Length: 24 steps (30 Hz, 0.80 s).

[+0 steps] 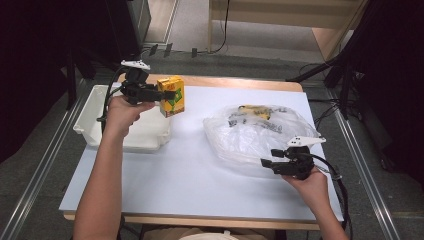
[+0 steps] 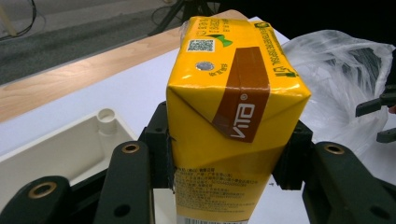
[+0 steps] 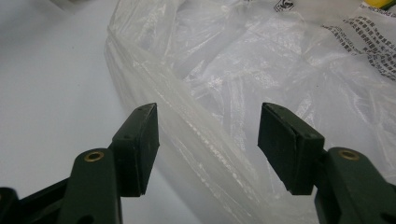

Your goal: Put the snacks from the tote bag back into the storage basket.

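Black jaws of the left gripper (image 2: 229, 154) were clamped on both sides of a yellow drink carton (image 2: 233, 116), pads pressed into its side panels; brown stripe and a QR code showed on its upper face. High view: carton (image 1: 171, 95) was held off the surface, above the right rim of the white tub (image 1: 90, 117) at the table's left, left hand (image 1: 120, 112) wrapped around the gripper (image 1: 161, 93) behind it. Tub stood on the white tabletop (image 1: 165, 170).

Right gripper (image 3: 208, 149) had jaws apart, a rolled edge of the clear plastic bag (image 3: 243, 70) running between them, neither pad touching it as far as could be told. High view placed this gripper (image 1: 267, 163) at the bag's (image 1: 260, 131) near edge, right hand (image 1: 312, 185) behind. A yellow item (image 1: 252, 111) lay inside the bag at its far side, with black print on the plastic.
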Each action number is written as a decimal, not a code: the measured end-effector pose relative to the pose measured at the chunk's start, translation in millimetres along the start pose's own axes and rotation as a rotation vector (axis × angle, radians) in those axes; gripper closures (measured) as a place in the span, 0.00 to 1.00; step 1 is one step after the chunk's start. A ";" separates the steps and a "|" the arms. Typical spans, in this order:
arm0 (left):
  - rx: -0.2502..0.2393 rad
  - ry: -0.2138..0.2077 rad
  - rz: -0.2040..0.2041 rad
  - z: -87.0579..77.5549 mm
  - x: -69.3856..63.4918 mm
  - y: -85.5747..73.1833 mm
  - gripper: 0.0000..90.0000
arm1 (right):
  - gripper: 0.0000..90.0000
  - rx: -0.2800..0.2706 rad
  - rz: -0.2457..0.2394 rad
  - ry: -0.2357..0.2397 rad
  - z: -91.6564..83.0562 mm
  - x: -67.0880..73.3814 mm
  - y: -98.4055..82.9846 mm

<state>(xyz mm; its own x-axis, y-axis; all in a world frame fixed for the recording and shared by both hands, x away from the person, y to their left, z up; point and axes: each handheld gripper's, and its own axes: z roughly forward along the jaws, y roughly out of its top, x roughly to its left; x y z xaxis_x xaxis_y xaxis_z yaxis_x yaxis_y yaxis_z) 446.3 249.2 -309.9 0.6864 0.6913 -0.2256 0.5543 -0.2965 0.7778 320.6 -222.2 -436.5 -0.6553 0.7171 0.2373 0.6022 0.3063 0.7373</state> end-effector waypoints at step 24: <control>-0.015 0.045 -0.024 -9.4 16.5 -7.4 0.58 | 0.44 -0.005 -0.002 0.003 -0.8 0.0 0.3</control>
<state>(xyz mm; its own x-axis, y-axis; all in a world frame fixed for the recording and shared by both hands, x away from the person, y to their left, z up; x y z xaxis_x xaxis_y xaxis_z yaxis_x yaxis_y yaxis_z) 449.1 269.0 -313.9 0.6509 0.7273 -0.2177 0.5631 -0.2702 0.7810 320.4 -222.6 -435.7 -0.6580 0.7144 0.2380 0.5988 0.3048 0.7407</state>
